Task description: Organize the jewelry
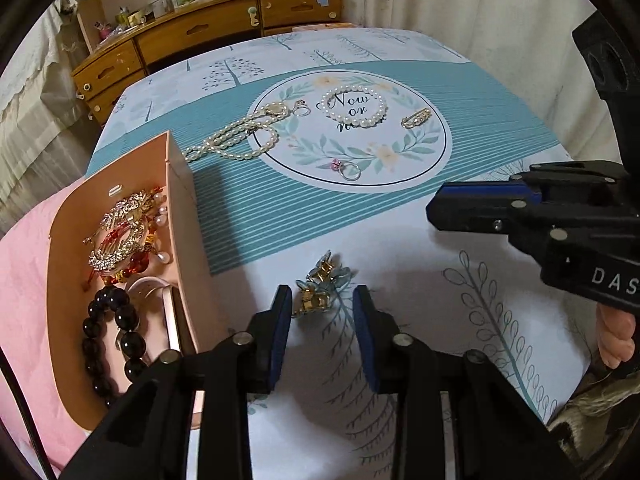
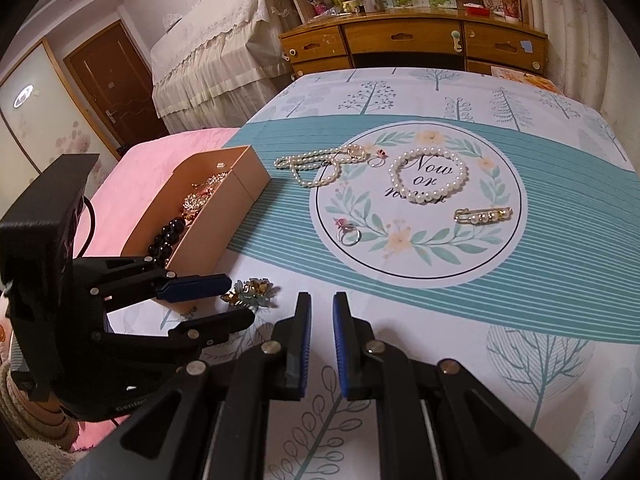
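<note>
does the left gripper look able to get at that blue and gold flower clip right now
Probably yes. The left gripper is open, and the flower clip lies on the tablecloth just ahead of its fingertips with nothing between. The pink box sits close on the left, though beside the path, not across it.

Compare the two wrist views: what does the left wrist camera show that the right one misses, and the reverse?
Only the left wrist view looks down into the pink box: gold brooch, amber beads, full black bead bracelet.

Only the right wrist view shows the brown door and the lace-covered furniture.

Both show the flower hair clip between the open left gripper, the right gripper, pearl bracelet, pearl necklace, rings and pin.
</note>
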The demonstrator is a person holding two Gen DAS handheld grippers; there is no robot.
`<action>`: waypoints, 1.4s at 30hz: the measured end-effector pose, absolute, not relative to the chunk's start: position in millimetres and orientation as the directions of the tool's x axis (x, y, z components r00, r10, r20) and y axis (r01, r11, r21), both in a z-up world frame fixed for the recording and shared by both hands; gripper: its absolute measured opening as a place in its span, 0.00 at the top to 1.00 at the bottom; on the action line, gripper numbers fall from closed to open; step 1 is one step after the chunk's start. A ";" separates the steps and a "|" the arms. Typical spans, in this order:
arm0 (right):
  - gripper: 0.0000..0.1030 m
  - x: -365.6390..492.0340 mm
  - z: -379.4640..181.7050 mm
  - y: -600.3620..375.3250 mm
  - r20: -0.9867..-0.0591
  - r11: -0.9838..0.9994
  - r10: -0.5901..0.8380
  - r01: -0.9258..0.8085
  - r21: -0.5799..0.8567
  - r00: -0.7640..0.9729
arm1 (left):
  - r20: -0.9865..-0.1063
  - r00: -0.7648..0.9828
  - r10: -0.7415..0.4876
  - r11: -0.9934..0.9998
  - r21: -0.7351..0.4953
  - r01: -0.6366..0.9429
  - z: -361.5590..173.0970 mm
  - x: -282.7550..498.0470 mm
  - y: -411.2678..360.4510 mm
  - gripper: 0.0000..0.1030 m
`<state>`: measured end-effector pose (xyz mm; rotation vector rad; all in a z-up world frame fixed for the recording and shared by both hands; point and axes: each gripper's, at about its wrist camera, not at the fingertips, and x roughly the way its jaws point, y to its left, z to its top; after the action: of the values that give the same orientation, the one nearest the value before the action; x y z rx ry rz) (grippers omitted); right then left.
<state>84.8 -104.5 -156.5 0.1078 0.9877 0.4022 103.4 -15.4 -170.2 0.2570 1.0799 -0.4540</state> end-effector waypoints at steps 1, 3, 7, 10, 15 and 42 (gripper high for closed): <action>0.89 84.7 -157.0 -103.7 -0.791 0.921 0.378 -0.283 0.269 0.481 | -0.892 0.395 -0.221 0.882 -0.010 0.471 -171.4 103.8 -15.4 0.84; 0.89 84.8 -157.8 -101.9 -0.793 0.920 0.380 -0.285 0.270 0.477 | -0.887 0.402 -0.226 0.888 -0.017 0.460 -170.5 103.6 -13.3 0.85; 0.89 84.9 -159.1 -96.6 -0.795 0.914 0.391 -0.294 0.278 0.464 | -0.881 0.397 -0.258 0.898 -0.067 0.434 -166.8 101.3 -6.4 0.85; 0.89 86.5 -161.3 -89.7 -0.795 0.904 0.412 -0.313 0.292 0.445 | -0.864 0.416 -0.284 0.900 -0.089 0.427 -154.0 92.1 -1.6 0.85; 0.89 90.1 -170.5 -72.0 -0.804 0.883 0.447 -0.336 0.327 0.393 | -0.816 0.486 -0.313 0.901 -0.093 0.423 -121.0 74.7 10.5 0.85; 0.80 95.2 -159.0 -11.9 -0.849 0.931 0.259 -0.353 0.093 0.461 | -0.735 0.574 -0.361 0.932 -0.271 0.239 -87.1 79.1 108.7 0.85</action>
<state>95.2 -11.9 -159.0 -0.1013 1.0253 0.3773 79.1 108.7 -87.1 -0.1473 0.8928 -0.3530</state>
